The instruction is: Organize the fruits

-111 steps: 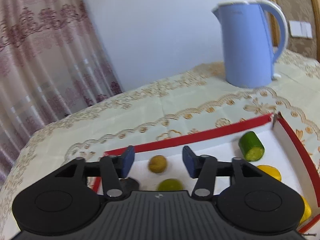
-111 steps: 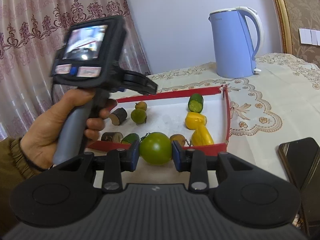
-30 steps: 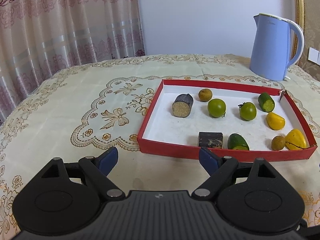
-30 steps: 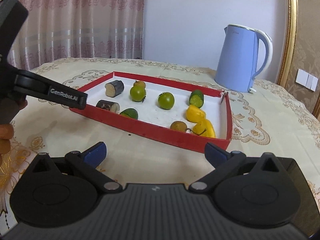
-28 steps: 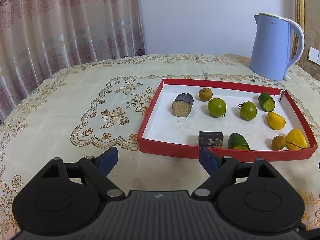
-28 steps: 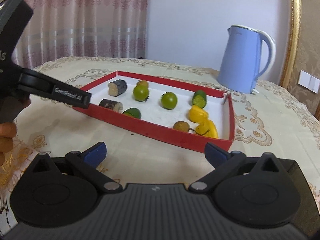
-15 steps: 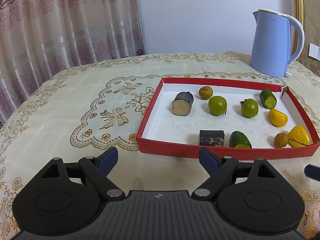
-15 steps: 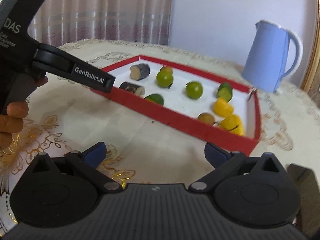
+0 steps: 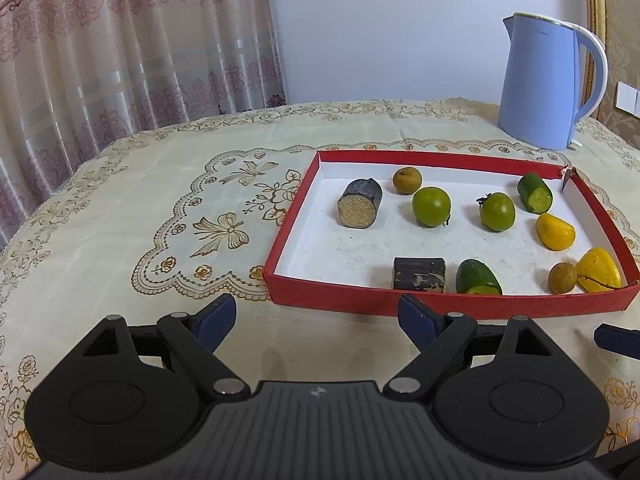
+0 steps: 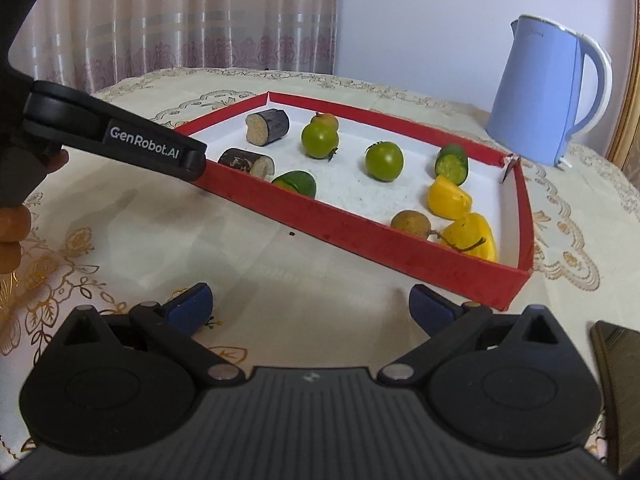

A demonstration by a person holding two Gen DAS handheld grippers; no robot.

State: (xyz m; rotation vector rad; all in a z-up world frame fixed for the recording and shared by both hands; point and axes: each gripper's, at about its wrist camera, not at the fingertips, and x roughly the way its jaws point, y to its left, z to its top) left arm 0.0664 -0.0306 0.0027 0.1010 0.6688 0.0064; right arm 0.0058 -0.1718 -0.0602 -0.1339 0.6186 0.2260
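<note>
Both claws hung empty with jaws spread wide, the left gripper (image 9: 316, 320) and the right gripper (image 10: 310, 304) low over the tablecloth (image 9: 160, 216), just short of the red tray's (image 9: 360, 300) near wall. Every piece lay inside: two green tomatoes (image 9: 431, 206), two cucumber pieces (image 9: 478, 278), two yellow pieces (image 9: 555, 231), two small brown fruits (image 9: 407, 179), two dark cut logs (image 9: 360, 208). Sorting looked finished or nearly so; any next move would mean reaching over the rim. A blue kettle (image 9: 548, 80) stood beyond.
</note>
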